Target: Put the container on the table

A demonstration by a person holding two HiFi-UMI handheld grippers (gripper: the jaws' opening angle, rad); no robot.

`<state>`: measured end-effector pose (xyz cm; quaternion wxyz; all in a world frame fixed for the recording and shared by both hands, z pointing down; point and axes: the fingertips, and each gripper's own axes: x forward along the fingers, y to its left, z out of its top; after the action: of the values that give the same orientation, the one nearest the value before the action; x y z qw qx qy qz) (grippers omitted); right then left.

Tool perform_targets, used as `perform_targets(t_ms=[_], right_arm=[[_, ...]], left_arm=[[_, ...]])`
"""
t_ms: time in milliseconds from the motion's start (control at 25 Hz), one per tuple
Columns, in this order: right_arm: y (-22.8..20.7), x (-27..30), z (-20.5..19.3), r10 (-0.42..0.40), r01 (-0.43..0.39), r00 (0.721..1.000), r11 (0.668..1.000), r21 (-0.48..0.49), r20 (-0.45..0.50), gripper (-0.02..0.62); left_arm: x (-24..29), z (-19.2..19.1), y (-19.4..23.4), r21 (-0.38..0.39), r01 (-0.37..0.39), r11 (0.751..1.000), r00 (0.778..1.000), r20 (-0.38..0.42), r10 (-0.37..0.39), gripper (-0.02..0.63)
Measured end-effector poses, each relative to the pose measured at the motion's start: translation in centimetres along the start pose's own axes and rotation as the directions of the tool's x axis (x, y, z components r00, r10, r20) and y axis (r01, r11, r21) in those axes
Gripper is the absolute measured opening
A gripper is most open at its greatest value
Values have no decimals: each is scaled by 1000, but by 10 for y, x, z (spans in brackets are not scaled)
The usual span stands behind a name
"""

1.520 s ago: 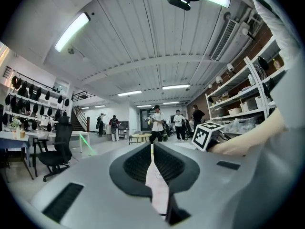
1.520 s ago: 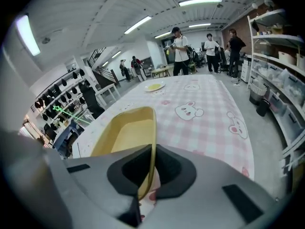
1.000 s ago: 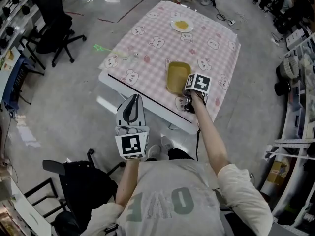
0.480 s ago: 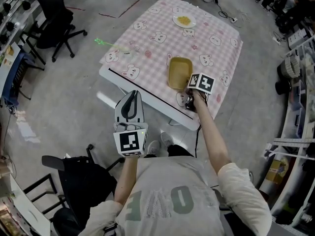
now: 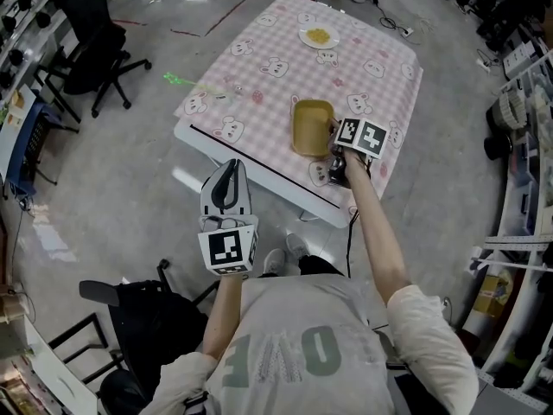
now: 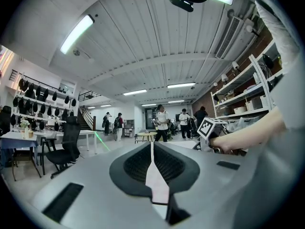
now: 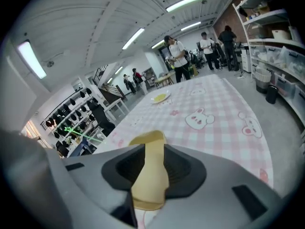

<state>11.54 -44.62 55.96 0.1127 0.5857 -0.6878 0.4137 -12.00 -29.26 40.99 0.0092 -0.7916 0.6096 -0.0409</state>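
I am looking at the container (image 5: 313,128) sitting flat on the table (image 5: 259,93), close to the near edge, so the placing looks done to me. The right gripper (image 7: 153,149) is angling down at the container's right wall. Its jaws have just been opening and are now standing spread, with that yellow wall still in the gap between them, which I am reading as a release. The left gripper (image 5: 232,173) is hanging level off the table's edge with its jaws pressed together on nothing, idle because one hand is enough here. From the head view the marker cube is covering the right jaw tips, and the right gripper's own body is cutting off most of the container, so I am not seeing whether a pad is touching the wall.
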Motion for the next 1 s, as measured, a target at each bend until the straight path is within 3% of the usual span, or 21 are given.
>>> perform_targets(t_ms=[280, 480, 560, 720, 800, 1000], right_arm=[[40, -69, 70, 55, -23, 967, 991, -129, 248, 127], [71, -145, 68, 143, -23, 887, 963, -267, 440, 122], [80, -173, 55, 171, -3, 846, 949, -316, 505, 85], [90, -204, 30, 197, 7, 797, 942, -336, 570, 45], [88, -209, 19, 192, 6, 795, 946, -324, 575, 37], [76, -206, -14, 165, 27, 823, 944, -329, 543, 31]], left_arm=[[9, 22, -4, 4, 19, 1000, 999, 49, -19, 40], [9, 45, -15, 28, 46, 999, 994, 97, -48, 40], [8, 50, -19, 36, 56, 998, 992, 111, -59, 40], [11, 54, -22, 39, 62, 997, 990, 125, -67, 39], [11, 55, -24, 40, 64, 997, 989, 131, -69, 39], [12, 53, -31, 43, 77, 996, 988, 129, -82, 38]])
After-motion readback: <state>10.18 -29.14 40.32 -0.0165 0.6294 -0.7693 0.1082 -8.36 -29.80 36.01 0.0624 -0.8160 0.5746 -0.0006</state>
